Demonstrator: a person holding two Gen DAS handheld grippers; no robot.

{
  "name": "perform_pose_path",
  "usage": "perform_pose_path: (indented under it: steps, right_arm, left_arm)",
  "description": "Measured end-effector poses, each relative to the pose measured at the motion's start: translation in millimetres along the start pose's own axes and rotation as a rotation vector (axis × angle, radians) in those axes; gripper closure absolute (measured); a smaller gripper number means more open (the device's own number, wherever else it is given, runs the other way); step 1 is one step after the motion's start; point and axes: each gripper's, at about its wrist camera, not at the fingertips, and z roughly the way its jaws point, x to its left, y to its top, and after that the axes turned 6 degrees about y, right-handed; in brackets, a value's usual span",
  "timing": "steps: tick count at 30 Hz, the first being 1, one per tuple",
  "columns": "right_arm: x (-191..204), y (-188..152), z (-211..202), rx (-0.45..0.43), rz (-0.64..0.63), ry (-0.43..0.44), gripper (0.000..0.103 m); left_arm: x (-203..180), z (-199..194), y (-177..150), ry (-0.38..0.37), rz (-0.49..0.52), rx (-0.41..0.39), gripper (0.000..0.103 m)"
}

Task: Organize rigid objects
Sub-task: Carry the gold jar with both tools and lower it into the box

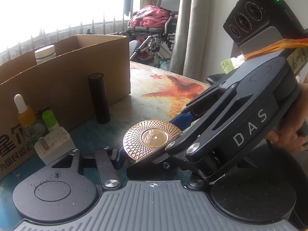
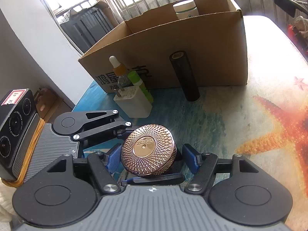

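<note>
A round rose-gold metal case (image 2: 149, 151) with an engraved lattice lid sits tilted near the front edge of the table (image 2: 269, 80), whose top is printed with a sea scene and orange starfish. Both claws meet at it. The left gripper (image 1: 148, 154) comes in from the side – its fingers sit against the case's rim on two sides, and it seems to be clamping the case, though the far contact is partly hidden. The right gripper (image 2: 152, 156) straddles the same case; its left blue pad (image 2: 113, 158) is against the rim while the right blue pad (image 2: 190, 158) stands just clear, so the jaws are part-way open around the case, not gripping it.

Behind, an open brown cardboard box (image 2: 192, 48) holds a white plastic jar (image 2: 185, 8). In front of the box stand a black upright cylinder (image 2: 185, 77), a white wall charger (image 2: 132, 102), a green-capped bottle (image 2: 137, 85) and a dropper bottle with a white bulb and amber collar (image 2: 117, 67) – the three small items grouped close together.
</note>
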Motion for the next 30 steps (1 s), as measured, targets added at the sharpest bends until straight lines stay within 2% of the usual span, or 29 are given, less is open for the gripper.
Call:
perform_pose_path:
  steps: [4, 7, 11, 15, 18, 22, 25, 28, 30]
  right_arm:
    - [8, 3, -12, -0.038, -0.017, 0.005, 0.033]
    - [16, 12, -24, -0.057, -0.042, 0.021, 0.033]
    - [20, 40, -41, -0.057, -0.055, 0.082, 0.034]
    - [20, 88, -57, -0.097, -0.069, 0.124, 0.034]
    - [16, 127, -58, -0.126, -0.079, 0.098, 0.034]
    - [-2, 181, -47, -0.137, -0.051, 0.051, 0.034]
    - [-25, 214, -31, -0.102, -0.019, 0.031, 0.034]
    - [-57, 240, -9, -0.069, 0.074, 0.045, 0.034]
    - [-75, 250, 3, -0.051, 0.119, 0.028, 0.034]
  left_arm:
    - [-4, -14, 12, 0.014, 0.022, -0.031, 0.047]
    - [1, -28, 29, -0.020, 0.029, -0.062, 0.047]
    - [15, -41, 65, -0.037, 0.035, -0.081, 0.047]
    - [36, -37, 111, -0.021, 0.071, -0.108, 0.047]
    - [59, -19, 144, 0.017, 0.099, -0.101, 0.047]
    - [89, 21, 175, 0.003, 0.133, -0.072, 0.047]
    - [101, 53, 189, 0.017, 0.168, -0.040, 0.047]
    - [124, 85, 202, -0.030, 0.149, 0.007, 0.047]
    - [130, 101, 206, -0.018, 0.170, 0.040, 0.047]
